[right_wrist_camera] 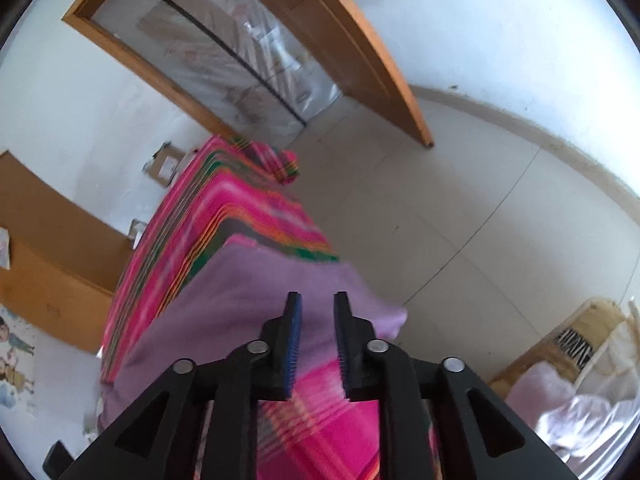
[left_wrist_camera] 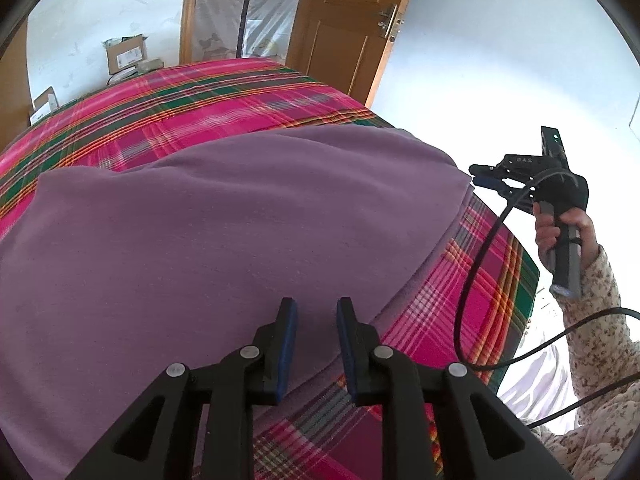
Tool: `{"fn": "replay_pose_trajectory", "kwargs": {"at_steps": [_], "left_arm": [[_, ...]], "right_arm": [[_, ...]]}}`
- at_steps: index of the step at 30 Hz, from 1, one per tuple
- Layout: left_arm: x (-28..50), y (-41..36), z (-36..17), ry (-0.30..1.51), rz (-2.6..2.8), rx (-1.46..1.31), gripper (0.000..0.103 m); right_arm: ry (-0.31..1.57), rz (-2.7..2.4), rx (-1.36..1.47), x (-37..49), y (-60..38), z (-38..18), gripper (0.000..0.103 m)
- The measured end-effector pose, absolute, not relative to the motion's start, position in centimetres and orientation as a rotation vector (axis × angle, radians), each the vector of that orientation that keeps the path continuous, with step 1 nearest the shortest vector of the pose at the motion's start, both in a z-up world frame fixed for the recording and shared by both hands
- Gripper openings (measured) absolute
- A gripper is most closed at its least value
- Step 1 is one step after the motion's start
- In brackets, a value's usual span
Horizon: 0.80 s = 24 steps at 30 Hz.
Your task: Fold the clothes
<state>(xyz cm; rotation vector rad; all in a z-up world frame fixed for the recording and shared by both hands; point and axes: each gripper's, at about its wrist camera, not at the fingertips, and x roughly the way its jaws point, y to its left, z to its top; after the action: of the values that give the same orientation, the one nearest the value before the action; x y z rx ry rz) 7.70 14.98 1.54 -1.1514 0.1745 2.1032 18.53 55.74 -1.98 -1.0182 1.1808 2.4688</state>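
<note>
Purple garment (left_wrist_camera: pixel 224 216) on bed (left_wrist_camera: pixel 168 104) (plaid-covered)

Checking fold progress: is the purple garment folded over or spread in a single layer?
Folded over, at least once: the purple garment shows a doubled edge along its right side on the plaid cloth.

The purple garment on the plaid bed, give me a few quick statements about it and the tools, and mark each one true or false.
1. The purple garment lies on a pink plaid cover. True.
2. The left tool is clamped on the garment. False: its jaws stand apart with nothing between them.
3. The right tool is off the bed's edge, held by a hand. True.
4. The wooden door is shut. False: it stands open.
</note>
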Motion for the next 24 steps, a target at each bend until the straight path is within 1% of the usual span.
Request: {"fn": "replay_pose_trajectory", "kwargs": {"at_steps": [1, 4, 9, 13, 15, 16, 17, 20, 24], "left_arm": [[7.7, 15.0, 1.5, 0.172, 2.103, -1.152, 0.022], [7.8, 15.1, 1.5, 0.173, 2.100, -1.152, 0.023], [8.2, 15.2, 1.5, 0.192, 2.092, -1.141, 0.029], [8.4, 15.2, 1.5, 0.208, 2.091, -1.136, 0.031], [8.5, 15.3, 1.4, 0.227, 2.093, -1.129, 0.032], [8.7, 15.4, 1.4, 0.243, 2.097, -1.124, 0.032], [8.8, 15.6, 1.5, 0.263, 2.101, -1.118, 0.032], [9.4, 16.1, 1.4, 0.335, 2.118, -1.091, 0.032], [9.8, 16.4, 1.4, 0.382, 2.130, -1.075, 0.032]], "right_arm": [[1.203, 2.479, -1.016, 18.9, 55.3, -2.1, 0.024], [1.231, 2.529, -0.996, 19.6, 54.2, -2.1, 0.035], [1.141, 2.606, -0.999, 18.9, 52.4, -1.4, 0.035], [1.090, 2.615, -1.000, 17.9, 51.6, -1.3, 0.035], [1.045, 2.614, -1.011, 17.3, 51.1, -1.2, 0.031], [1.020, 2.608, -1.023, 17.2, 50.8, -1.1, 0.023], [0.992, 2.604, -1.026, 17.0, 50.6, -1.0, 0.011], [1.004, 2.614, -0.995, 17.3, 50.6, -0.8, 0.006], [1.018, 2.621, -0.943, 17.9, 50.6, -0.1, 0.005]]}}
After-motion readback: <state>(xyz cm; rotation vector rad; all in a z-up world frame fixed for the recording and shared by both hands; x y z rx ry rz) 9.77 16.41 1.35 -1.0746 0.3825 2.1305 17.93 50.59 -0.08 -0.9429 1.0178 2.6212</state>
